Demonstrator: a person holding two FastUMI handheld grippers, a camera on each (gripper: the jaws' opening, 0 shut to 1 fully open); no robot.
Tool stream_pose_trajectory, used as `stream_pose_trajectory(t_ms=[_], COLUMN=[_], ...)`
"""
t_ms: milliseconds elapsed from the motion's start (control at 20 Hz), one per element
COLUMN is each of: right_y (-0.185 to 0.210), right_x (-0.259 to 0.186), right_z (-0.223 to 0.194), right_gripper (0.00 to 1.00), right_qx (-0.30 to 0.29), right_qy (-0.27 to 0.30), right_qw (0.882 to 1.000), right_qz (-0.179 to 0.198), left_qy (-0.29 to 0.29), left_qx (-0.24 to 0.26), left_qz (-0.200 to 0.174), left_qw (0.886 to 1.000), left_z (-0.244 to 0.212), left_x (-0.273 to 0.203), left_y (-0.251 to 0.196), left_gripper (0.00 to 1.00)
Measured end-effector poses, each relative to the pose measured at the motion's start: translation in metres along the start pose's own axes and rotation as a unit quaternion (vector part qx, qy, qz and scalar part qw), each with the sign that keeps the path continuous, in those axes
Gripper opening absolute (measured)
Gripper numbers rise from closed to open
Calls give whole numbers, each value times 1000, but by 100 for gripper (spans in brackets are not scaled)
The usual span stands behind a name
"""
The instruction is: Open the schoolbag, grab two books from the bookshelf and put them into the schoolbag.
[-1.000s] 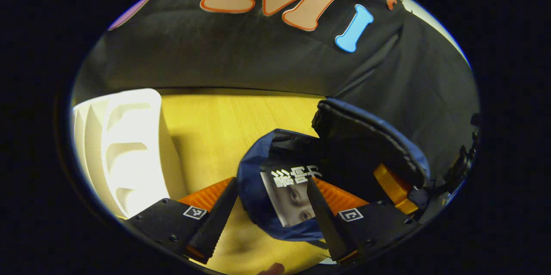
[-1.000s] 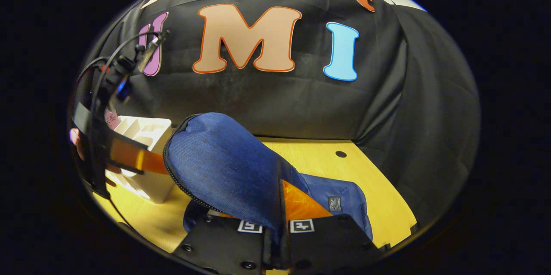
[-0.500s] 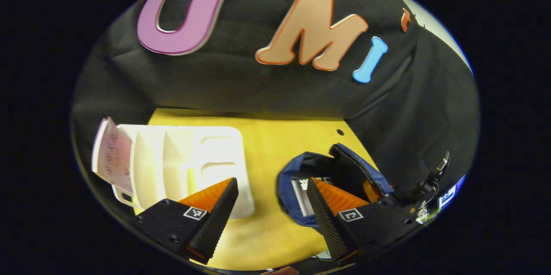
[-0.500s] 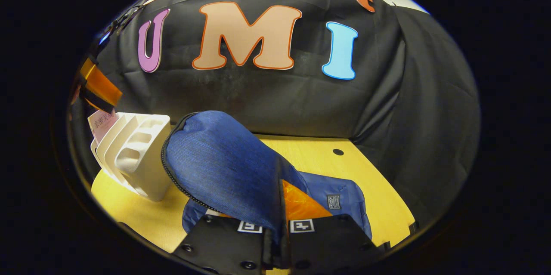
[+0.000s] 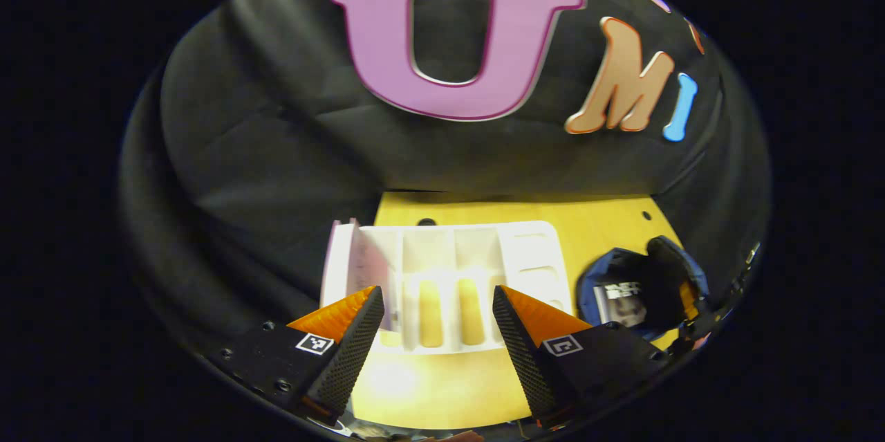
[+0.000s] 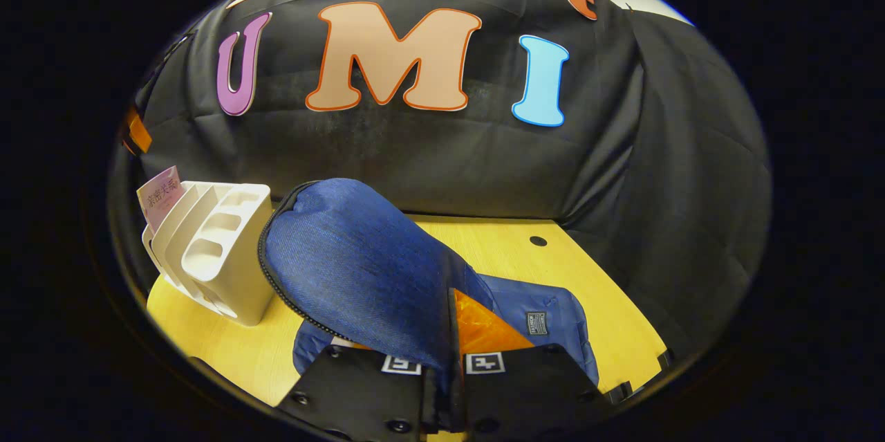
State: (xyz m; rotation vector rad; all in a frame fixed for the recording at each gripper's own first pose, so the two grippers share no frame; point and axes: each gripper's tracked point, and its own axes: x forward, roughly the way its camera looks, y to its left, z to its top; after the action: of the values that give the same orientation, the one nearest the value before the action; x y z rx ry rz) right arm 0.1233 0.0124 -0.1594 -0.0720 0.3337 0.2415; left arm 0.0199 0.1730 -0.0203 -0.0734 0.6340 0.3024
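In the left gripper view the left gripper, fingers spread, faces the bookshelf, its remaining book upright at centre-left; in the right gripper view the right gripper pinches the schoolbag flap raised at centre.

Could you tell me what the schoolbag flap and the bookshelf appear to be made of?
Schoolbag flap: woven cloth, likely denim-like, matte; visible weave texture, zipper edge.
Bookshelf: probably moulded plastic, smooth and white; rounded dividers and cut-outs, slight sheen.
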Motion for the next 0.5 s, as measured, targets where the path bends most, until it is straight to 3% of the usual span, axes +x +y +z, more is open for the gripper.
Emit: stream_pose_trajectory(t_ms=[250,500], right_y=[0,1], right_x=[-2,-3], right_z=[-1,-4], right_gripper=[10,10], right_qx=[7,6], right_qy=[5,13], right_qw=[1000,1000], right_qz=[-10,-18], left_qy=[22,70], left_qx=[-13,-13], left_qz=[36,36], left_qw=[999,997], left_z=[-14,-32], left_x=[35,73], left_y=[59,85], left_gripper=[93,89])
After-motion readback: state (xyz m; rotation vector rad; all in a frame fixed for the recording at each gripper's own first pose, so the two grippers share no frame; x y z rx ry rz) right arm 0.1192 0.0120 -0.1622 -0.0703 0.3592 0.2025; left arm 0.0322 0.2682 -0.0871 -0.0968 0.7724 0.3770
